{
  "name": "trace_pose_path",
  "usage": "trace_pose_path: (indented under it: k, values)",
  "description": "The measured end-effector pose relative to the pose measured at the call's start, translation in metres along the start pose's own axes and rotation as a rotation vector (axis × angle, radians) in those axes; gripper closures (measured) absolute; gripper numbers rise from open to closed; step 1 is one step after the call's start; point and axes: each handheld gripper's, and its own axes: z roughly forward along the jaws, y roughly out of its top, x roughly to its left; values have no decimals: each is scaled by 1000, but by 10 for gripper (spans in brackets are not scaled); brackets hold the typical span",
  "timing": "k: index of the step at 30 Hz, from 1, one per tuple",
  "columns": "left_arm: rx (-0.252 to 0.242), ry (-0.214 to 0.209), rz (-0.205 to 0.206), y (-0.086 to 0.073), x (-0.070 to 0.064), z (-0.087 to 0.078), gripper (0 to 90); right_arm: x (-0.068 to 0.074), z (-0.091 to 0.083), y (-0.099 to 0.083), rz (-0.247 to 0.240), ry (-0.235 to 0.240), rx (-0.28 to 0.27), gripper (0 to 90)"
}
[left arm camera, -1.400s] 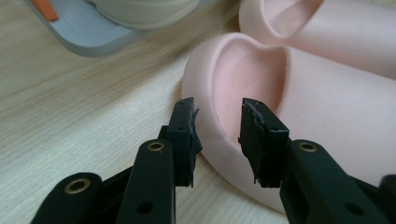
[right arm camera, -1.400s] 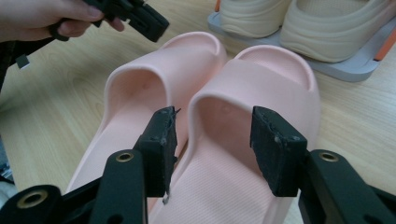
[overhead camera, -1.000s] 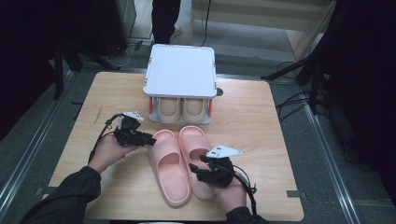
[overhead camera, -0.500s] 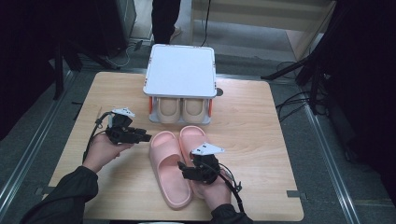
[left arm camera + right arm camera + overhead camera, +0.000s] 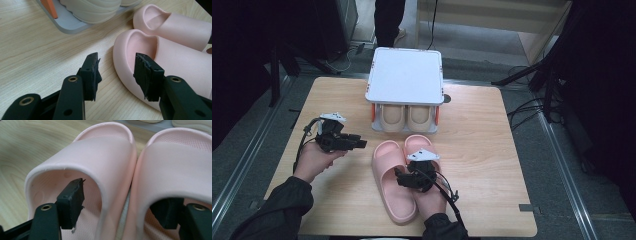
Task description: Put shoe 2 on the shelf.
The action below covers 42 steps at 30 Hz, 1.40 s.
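Right gripper [image 5: 404, 179], jaws spread, is straddling both pink slippers' [image 5: 393, 175] inner walls; left gripper [image 5: 361, 143], jaws spread, is hovering beside them.

The high view looks from above the person's side, forward and down on the whole table [image 5: 492, 150]; the left gripper view sits low and close over the wood, facing the toes of the pink slippers [image 5: 172, 47] and the rack [image 5: 72, 25] edge; the right gripper view is nearer, facing into the slippers' [image 5: 105, 165] straps from the heel side; all three share the slippers [image 5: 399, 175].
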Motion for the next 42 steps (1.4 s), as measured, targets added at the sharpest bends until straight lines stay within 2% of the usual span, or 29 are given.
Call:
trace_pose_path:
  k: [12,18,22,25,30,35,38,42]
  values:
    - [-4,4,-9,-2,5,-4,541,3,13,3,45,-67,19,390]
    - [3,-1,-4,-2,6,-4,541,-1,12,4,58,-89,21,543]
    - [2,0,-6,-3,6,-5,542,0,12,4,48,-108,19,635]
    - [0,2,-8,-3,7,-6,542,-2,11,5,52,-91,15,696]
    - [-6,3,-11,-3,9,-8,544,-5,11,6,48,-70,23,708]
    - [-7,-5,-9,-4,10,-8,544,-7,11,9,22,-50,43,715]
    - [-9,-6,-7,-4,10,-9,544,-10,9,10,5,-23,54,723]
    - [-12,-6,-9,-4,11,-11,545,-17,6,11,-20,42,68,730]
